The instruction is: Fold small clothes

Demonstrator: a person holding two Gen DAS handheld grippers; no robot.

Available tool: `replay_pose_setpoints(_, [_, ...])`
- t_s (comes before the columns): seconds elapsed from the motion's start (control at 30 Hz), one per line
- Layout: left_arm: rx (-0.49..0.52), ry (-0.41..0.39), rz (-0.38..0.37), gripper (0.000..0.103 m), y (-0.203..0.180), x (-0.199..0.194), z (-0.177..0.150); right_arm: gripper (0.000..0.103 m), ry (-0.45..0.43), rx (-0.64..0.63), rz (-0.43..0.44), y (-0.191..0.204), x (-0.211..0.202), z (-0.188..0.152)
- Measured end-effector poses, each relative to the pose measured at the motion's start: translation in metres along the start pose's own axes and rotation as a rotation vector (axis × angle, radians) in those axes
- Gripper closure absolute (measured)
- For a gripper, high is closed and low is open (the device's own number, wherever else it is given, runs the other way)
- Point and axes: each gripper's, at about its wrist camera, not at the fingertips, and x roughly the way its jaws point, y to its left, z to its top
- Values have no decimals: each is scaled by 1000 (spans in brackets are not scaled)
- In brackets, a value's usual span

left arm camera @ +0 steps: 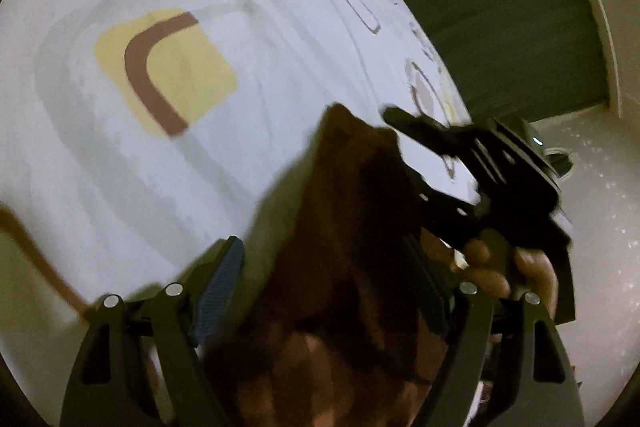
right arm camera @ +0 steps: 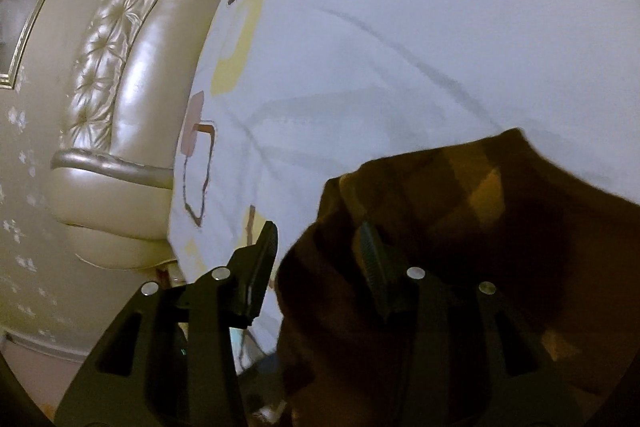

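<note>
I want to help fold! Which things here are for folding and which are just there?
For the job: brown cloth, left gripper, right gripper.

Just there: bedsheet, headboard, wall, floor.

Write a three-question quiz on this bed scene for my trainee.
1. True or false: the left tool is shut tight on the brown cloth.
2. In the right wrist view, what stands beside the bedsheet? A. a padded headboard B. a window C. a chair
3. Fill in: the square patch on the sheet is ____ with a brown stripe.

Key: 1 false, its fingers stand wide apart; 2 A; 3 yellow.
</note>
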Motion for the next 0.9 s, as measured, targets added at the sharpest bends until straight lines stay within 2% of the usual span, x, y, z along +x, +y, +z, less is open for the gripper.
replay_pose_setpoints(0.13, [94, -8, 57, 25, -11, 6, -5, 60, 30, 28, 44, 1, 9, 4])
replay_pose_setpoints(0.23, [91, -40, 72, 25, -7, 11, -4, 64, 39, 27, 34, 3, 13, 8])
replay_pose_setpoints(0.3, [105, -74, 93, 25, -8, 11, -3, 85, 38, 28, 16, 5, 15, 10])
replay_pose_setpoints(0.4, [121, -160, 180, 25, -3, 2, -4, 97, 34, 1, -2, 11, 17, 11])
replay_pose_setpoints(0.5, [101, -212, 215, 29, 9, -7, -2, 98, 31, -25, -1, 18, 18, 12])
replay_pose_setpoints(0.63, [53, -263, 229, 34, 20, -15, 2, 98, 33, -22, 80, 27, 22, 16])
replay_pose_setpoints(0.8, [16, -305, 269, 43, 28, -20, 10, 98, 56, -35, 87, 36, 40, 20])
replay_pose_setpoints(0.9, [8, -306, 268, 43, 34, -25, 10, 98, 80, -40, 84, 36, 54, 21])
